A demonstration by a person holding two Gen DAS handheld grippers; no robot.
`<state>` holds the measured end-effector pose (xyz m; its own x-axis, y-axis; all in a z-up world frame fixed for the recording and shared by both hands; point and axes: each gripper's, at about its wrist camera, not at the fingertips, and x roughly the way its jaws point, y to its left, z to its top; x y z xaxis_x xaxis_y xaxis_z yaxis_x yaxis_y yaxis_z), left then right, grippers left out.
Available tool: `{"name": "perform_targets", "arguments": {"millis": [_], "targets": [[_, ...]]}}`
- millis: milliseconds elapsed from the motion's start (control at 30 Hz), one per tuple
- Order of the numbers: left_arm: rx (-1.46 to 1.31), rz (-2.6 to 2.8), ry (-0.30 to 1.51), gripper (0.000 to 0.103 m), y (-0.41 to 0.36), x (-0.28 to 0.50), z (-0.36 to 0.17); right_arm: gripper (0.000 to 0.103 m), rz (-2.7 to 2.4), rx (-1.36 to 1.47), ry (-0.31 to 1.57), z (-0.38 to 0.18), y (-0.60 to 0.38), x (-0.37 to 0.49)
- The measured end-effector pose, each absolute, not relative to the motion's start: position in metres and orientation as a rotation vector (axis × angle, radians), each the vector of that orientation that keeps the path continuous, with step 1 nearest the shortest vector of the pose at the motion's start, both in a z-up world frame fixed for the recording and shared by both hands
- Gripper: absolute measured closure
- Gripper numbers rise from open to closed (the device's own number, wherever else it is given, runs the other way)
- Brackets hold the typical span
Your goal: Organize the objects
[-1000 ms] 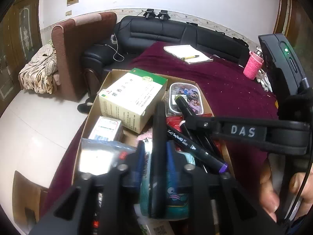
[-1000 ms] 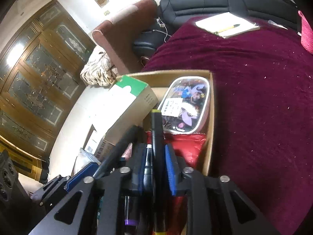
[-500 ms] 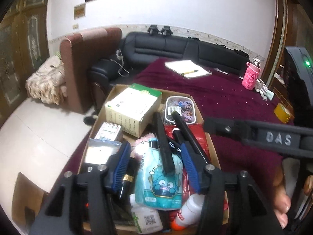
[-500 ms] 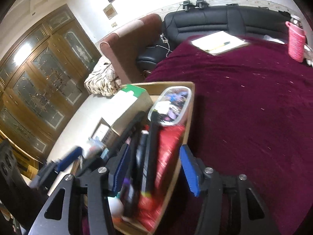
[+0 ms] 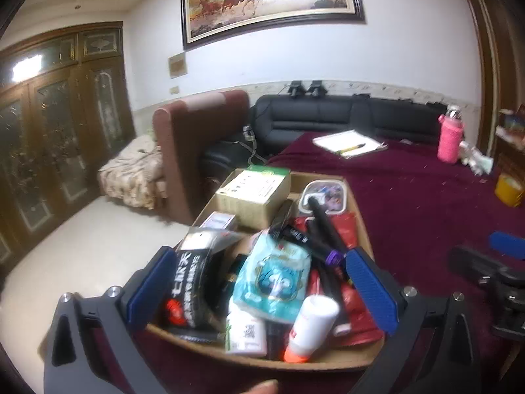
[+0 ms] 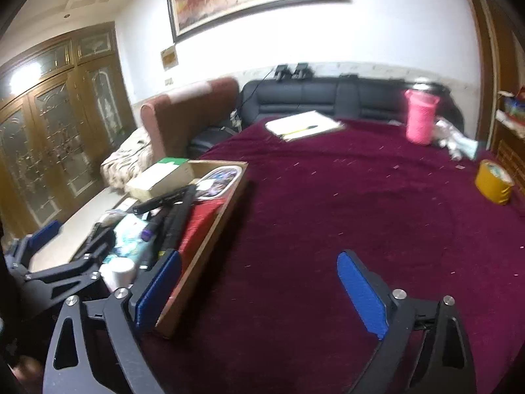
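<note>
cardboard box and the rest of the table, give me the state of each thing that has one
shallow cardboard box: open-topped, crammed full
black marker with purple end: lying across the pile
white bottle with orange cap: on its side, capped
left gripper: jaws opening, nothing held
right gripper: jaws opening over bare cloth, empty
white notebook: lying flat, yellow pen on top
pink-sleeved bottle: upright
yellow tape roll: lying flat

The black markers [image 5: 323, 229] in the shallow cardboard box [image 5: 361, 216] are half buried under a teal cartoon pouch [image 5: 274, 279]. Print on the black packet [image 5: 190, 289] at eight o'clock blurs. A fingertip [image 5: 262, 387] is cut off at six o'clock.
</note>
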<state>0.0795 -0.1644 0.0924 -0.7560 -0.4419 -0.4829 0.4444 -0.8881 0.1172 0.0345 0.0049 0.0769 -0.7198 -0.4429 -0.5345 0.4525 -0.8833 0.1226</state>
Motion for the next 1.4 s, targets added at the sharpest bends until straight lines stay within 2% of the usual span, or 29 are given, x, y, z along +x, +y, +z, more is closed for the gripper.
{"name": "perform_targets", "arguments": {"millis": [100,233,333,633,900,1400], "targets": [[0.702,-2.504,-0.041,0.0,-0.161,0.081,0.091,0.001,-2.53,0.812,0.035,0.073,0.004,0.03],[0.678,-2.561,0.049,0.0,-0.17,0.093,0.093,0.0,-2.516,0.79,0.071,0.072,-0.002,0.034],[0.684,-2.551,0.048,0.0,-0.173,0.098,0.094,0.0,-2.509,0.76,0.115,0.072,-0.007,0.042],[0.799,-2.491,-0.121,0.0,-0.159,0.107,0.094,0.0,-2.462,0.723,0.105,0.072,-0.01,0.049],[0.838,-2.525,0.021,0.0,-0.179,0.108,0.081,0.0,-2.438,0.746,0.095,0.069,-0.011,0.047],[0.79,-2.487,0.022,0.0,-0.188,0.106,0.077,0.0,-2.417,0.753,0.097,0.065,-0.015,0.045]]}}
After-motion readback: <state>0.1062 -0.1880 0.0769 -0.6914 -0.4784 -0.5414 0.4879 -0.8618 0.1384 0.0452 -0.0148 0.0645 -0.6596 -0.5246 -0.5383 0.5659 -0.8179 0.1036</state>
